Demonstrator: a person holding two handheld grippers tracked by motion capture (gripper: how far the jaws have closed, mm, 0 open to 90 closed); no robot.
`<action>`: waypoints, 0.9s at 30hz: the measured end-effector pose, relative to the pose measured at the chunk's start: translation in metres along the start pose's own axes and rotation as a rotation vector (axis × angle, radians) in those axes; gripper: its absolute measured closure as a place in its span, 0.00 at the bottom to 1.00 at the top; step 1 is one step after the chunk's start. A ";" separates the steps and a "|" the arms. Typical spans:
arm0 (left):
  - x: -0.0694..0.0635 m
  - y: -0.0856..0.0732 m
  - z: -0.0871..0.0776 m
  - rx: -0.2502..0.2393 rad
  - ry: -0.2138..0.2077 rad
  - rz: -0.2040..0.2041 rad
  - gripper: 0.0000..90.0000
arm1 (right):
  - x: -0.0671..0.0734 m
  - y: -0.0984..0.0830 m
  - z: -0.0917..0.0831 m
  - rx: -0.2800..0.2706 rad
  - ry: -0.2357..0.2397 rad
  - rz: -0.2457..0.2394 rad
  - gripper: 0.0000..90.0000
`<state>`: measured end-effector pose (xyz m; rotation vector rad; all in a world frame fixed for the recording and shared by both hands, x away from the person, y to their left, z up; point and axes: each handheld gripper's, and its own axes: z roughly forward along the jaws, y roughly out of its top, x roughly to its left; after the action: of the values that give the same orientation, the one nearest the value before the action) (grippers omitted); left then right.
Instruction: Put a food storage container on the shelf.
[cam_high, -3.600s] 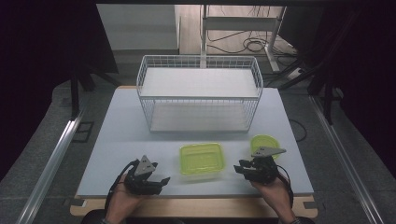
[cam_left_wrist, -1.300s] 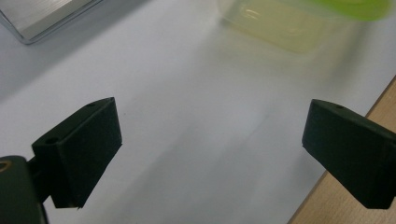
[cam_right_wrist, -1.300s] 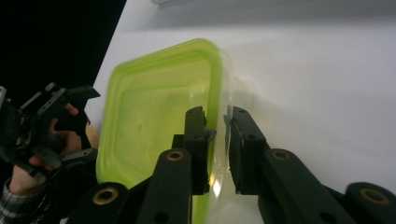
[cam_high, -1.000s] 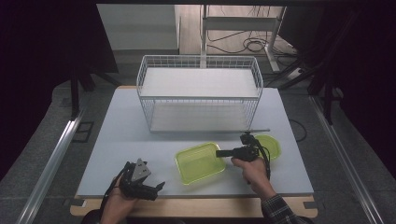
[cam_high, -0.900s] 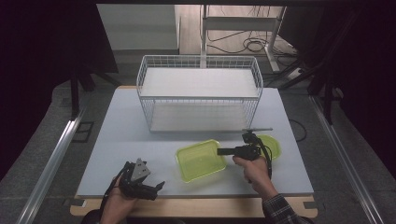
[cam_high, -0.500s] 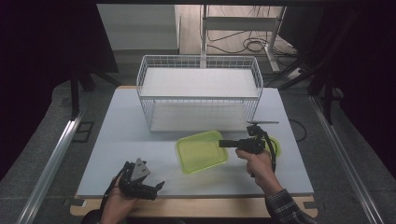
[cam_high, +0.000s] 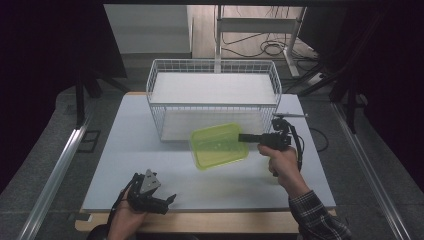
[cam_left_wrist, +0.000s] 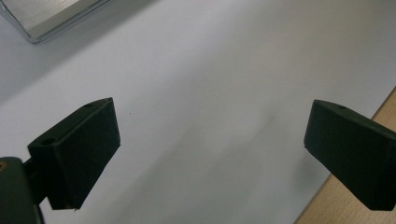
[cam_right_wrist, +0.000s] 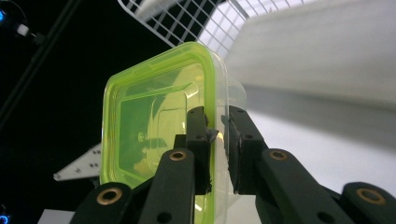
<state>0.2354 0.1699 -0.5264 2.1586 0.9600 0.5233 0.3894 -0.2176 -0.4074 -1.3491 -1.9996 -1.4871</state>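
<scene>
The left tongs (cam_high: 167, 200) are kept spread at the near edge of the table (cam_high: 125, 145), unmoved since a second ago. The green container (cam_high: 218, 146) has been lifted off the table and is now held before the wire basket (cam_high: 212, 85), its rim pinched by the right tongs (cam_high: 242, 137).

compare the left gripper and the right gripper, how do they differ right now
The left gripper rests low at the table's near edge, jaws wide open and empty. The right gripper is raised near the wire basket, jaws shut on the rim of the green container. Both are black, two-jawed and hand-held.
</scene>
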 end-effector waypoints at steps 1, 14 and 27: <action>0.000 0.000 0.000 0.001 -0.001 0.000 0.03 | 0.005 0.007 -0.004 -0.013 0.005 -0.002 0.89; 0.000 0.000 0.000 0.000 0.001 0.002 0.03 | 0.029 0.051 -0.014 -0.070 0.018 -0.018 0.89; 0.004 -0.001 0.000 -0.014 -0.017 -0.043 0.02 | 0.044 0.096 -0.012 -0.157 -0.043 -0.039 0.89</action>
<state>0.2380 0.1737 -0.5270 2.1220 0.9882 0.4889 0.4418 -0.2041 -0.3163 -1.4225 -1.9811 -1.6774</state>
